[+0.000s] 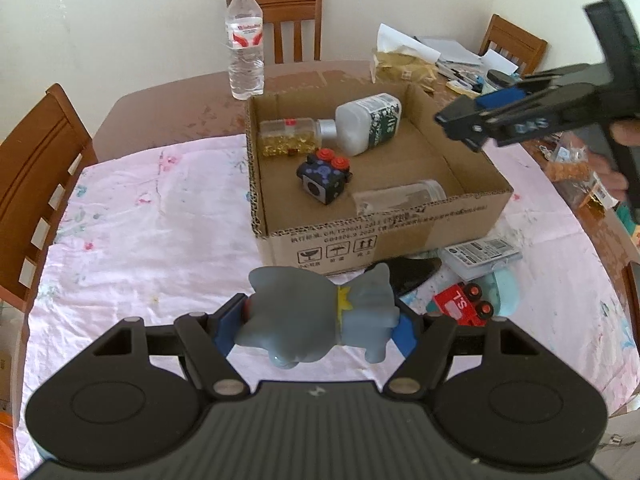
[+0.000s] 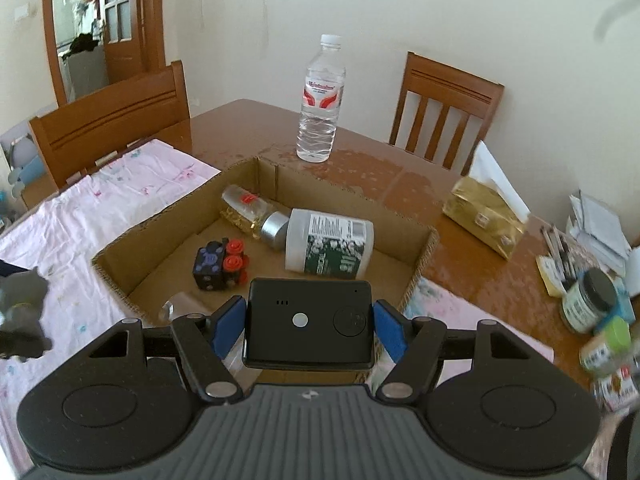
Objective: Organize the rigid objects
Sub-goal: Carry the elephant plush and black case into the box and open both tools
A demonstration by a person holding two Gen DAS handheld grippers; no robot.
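My left gripper is shut on a grey toy elephant, held above the pink cloth in front of the cardboard box. My right gripper is shut on a flat black device, held above the box's near edge; it also shows at the right of the left wrist view. Inside the box lie a white bottle, a clear bottle of yellow capsules, a black cube toy with red knobs and a clear jar.
A water bottle stands behind the box. A red toy train, a packet and a black item lie on the cloth in front of the box. Papers, jars and a gold tissue pack crowd the table's right side. Chairs surround the table.
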